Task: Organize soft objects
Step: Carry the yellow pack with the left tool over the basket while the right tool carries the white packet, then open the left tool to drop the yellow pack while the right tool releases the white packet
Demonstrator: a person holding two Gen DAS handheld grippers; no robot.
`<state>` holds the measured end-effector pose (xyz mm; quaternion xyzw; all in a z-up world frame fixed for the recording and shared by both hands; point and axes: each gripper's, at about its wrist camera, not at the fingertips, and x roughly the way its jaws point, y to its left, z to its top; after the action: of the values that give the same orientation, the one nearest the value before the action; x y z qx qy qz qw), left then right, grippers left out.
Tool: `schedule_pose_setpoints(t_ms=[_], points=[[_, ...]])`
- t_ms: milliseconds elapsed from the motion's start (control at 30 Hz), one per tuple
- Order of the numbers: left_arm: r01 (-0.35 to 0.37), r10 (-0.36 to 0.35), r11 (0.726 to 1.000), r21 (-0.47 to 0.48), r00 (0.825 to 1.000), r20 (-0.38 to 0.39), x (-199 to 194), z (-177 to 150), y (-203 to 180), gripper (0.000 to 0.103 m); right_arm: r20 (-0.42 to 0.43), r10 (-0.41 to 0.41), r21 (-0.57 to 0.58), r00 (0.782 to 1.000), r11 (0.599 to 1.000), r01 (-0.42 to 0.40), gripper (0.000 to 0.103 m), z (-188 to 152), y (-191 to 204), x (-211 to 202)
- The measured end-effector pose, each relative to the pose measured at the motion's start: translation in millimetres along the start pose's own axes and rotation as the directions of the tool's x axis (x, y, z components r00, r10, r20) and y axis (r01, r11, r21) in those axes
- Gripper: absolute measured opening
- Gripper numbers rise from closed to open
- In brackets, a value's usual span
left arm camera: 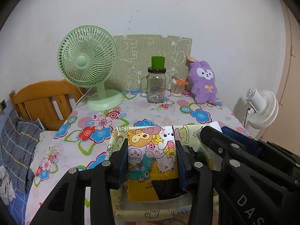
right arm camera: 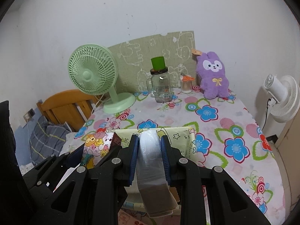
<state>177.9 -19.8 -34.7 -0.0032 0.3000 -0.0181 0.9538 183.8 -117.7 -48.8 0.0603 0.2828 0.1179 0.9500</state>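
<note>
My left gripper is shut on a yellow cartoon-printed soft pack, held over a pale cartoon-printed fabric box at the table's near edge. My right gripper is shut on a white plastic-wrapped soft pack, above the same box. In the right wrist view the yellow pack and the left gripper sit just to the left. A purple plush bunny leans upright against the wall at the back right of the table, also seen as the bunny.
On the floral tablecloth stand a green desk fan, a glass jar with a green cup on it and a cotton-swab jar. A wooden headboard and pillow lie left; a white floor fan stands right.
</note>
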Motion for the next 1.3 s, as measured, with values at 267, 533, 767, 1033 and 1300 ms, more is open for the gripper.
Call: schedule_pose_setpoints(t_ms=[267,533,767,1033,1300], points=[[-0.004,0.004,1.000,-0.007,1.000,-0.026,18,-4,4,0.051,-0.035,0.012,0.005,0.999,1.000,-0.012,0.028,-3,-3,21],[-0.047,0.048,0.998,0.030,0.998,-0.046,25,-10,8,0.079,-0.069,0.034,0.000,0.997,0.999,-0.034,0.028,-9,0,37],[-0.046,0.048,0.998,0.032,0.996,-0.074,26,-13,13,0.088,-0.101,0.060,-0.013,0.993,0.998,-0.062,0.028,-10,5,51],[-0.049,0.052,0.998,0.034,0.994,-0.095,29,-13,14,0.089,-0.114,0.060,-0.029,0.992,0.998,-0.063,0.028,-11,7,59],[-0.069,0.073,0.997,0.038,0.993,-0.095,26,-14,12,0.091,-0.115,0.035,-0.075,0.993,0.996,-0.044,0.036,-11,8,56]])
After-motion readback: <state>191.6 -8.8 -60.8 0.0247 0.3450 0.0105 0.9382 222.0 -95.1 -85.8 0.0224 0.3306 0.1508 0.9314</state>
